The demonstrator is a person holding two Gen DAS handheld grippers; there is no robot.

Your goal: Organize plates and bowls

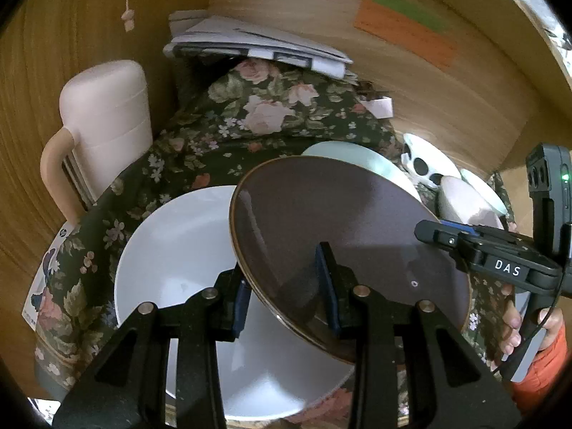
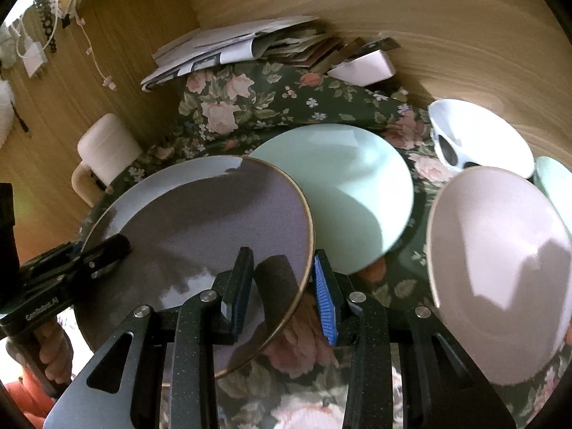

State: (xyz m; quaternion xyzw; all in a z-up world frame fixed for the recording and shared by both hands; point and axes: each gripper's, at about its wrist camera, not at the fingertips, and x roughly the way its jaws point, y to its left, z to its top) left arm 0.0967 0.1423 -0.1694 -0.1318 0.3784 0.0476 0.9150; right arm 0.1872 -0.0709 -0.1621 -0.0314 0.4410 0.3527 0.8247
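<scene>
A dark grey plate with a gold rim [image 1: 339, 228] [image 2: 214, 221] is held tilted above the floral cloth. My left gripper [image 1: 286, 286] straddles its near-left rim, one finger under and one on top, with a gap. My right gripper [image 2: 282, 293] straddles the opposite rim, its jaws wider than the rim; it also shows in the left wrist view [image 1: 439, 232]. Below lies a white plate [image 1: 171, 257]. A mint plate [image 2: 357, 186] lies behind, a pink bowl [image 2: 500, 268] at right, a white patterned bowl [image 2: 479, 136] beyond it.
A pink lidded mug [image 1: 107, 125] stands at the left by the wooden wall. Stacked papers and books [image 1: 250, 43] lie at the back. A mint dish edge [image 2: 557, 186] shows far right. Wooden walls enclose the corner.
</scene>
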